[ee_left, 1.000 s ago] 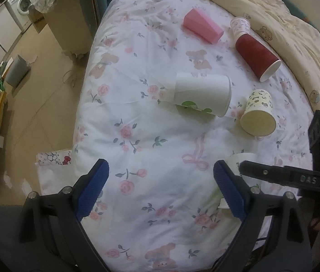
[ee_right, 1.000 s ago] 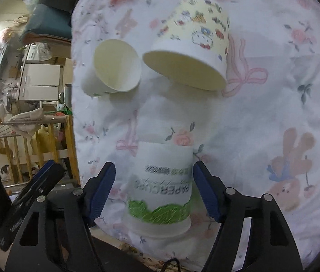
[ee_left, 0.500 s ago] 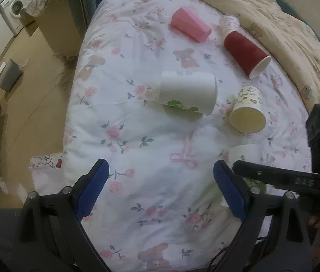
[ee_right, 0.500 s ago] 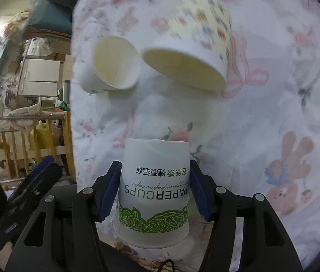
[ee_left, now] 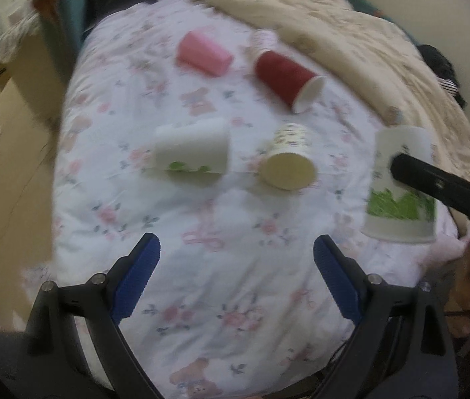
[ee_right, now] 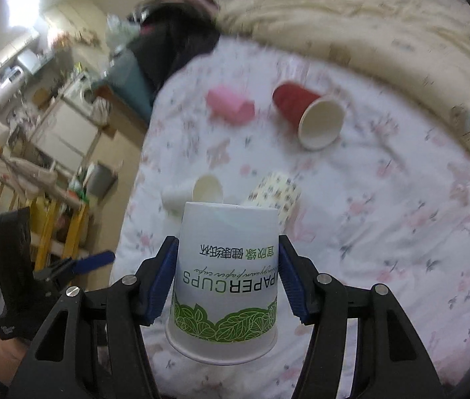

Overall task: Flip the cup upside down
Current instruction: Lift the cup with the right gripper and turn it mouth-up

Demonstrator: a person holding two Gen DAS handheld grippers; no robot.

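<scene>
Right gripper (ee_right: 226, 279) clamps the inverted white paper cup (ee_right: 226, 276) above the floral bedspread (ee_right: 384, 232), its rim partly hidden by the fingers. Left gripper (ee_left: 235, 282) is spread apart, holding nothing. Background blurred.

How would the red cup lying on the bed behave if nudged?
The red cup lies on its side, so it would probably roll, curving because it tapers. It looks like thin paper: likely light and easy to crush. The soft quilt may damp the roll.
</scene>
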